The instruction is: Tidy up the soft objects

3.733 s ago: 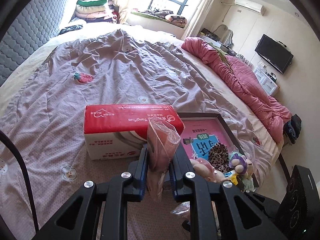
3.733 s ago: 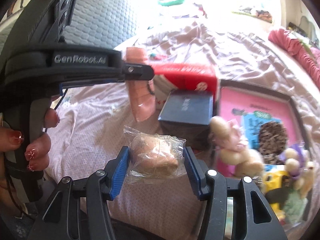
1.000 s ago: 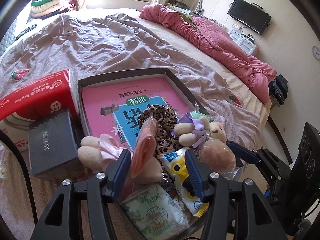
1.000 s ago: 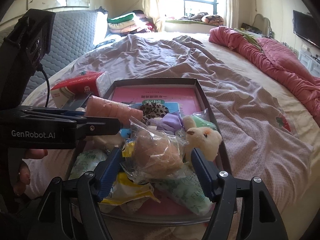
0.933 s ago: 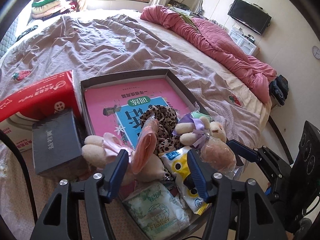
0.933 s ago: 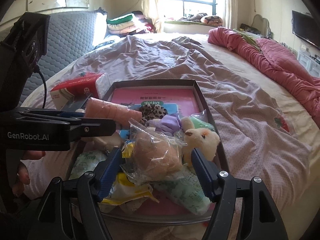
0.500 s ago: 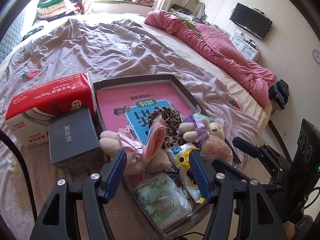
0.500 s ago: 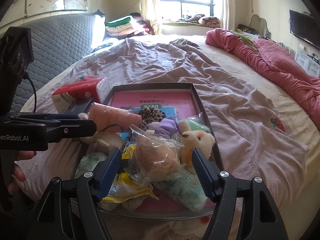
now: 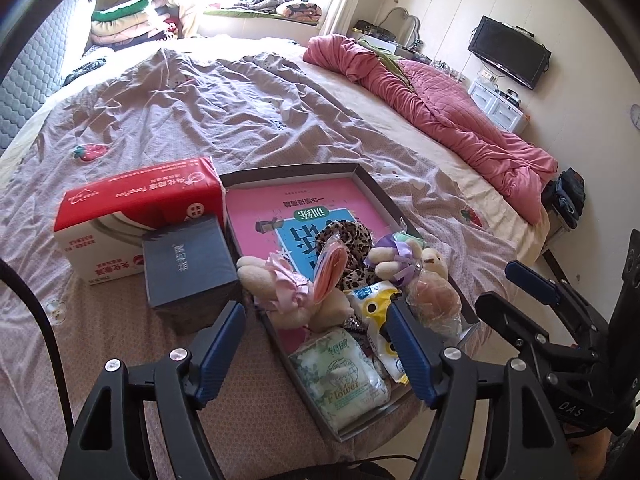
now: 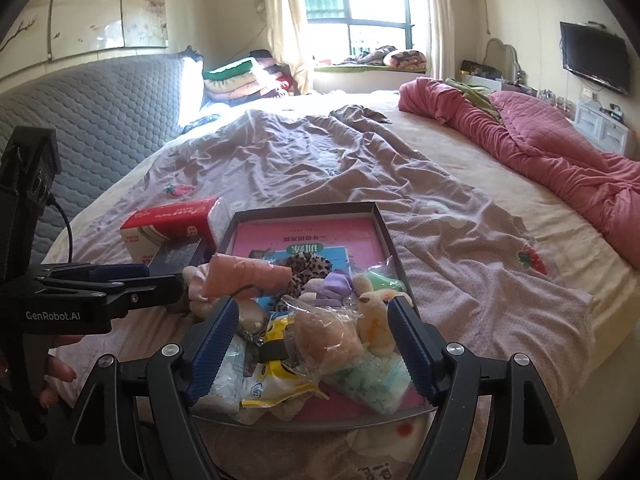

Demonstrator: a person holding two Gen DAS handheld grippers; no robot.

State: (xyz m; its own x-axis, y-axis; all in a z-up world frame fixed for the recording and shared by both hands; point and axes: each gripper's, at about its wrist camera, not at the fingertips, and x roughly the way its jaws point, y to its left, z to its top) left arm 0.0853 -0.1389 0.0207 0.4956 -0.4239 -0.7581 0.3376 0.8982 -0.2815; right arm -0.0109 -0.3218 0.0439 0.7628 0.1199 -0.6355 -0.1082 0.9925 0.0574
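Observation:
A dark shallow tray (image 9: 372, 184) (image 10: 382, 224) on the bed holds a pink book and several soft things: a pink bagged roll (image 9: 330, 264) (image 10: 244, 280), a tan bagged bun (image 9: 434, 300) (image 10: 324, 336), a leopard scrunchie (image 9: 344, 236), plush toys (image 9: 288, 292) (image 10: 374, 312) and tissue packs (image 9: 340, 376). My left gripper (image 9: 316, 354) is open and empty, above the tray's near end. My right gripper (image 10: 310, 354) is open and empty, just above the bun; one of its fingers (image 9: 528, 280) shows in the left view.
A red tissue box (image 9: 136, 216) (image 10: 168, 220) and a dark blue box (image 9: 188, 264) sit left of the tray. A rumpled lilac sheet (image 9: 200, 120) covers the bed; a pink quilt (image 9: 440, 120) lies at the right. The bed's edge runs just below the tray.
Both grippers have let go of the pink roll and the bun, which now rest in the tray. Both have drawn back and upward, away from the tray.

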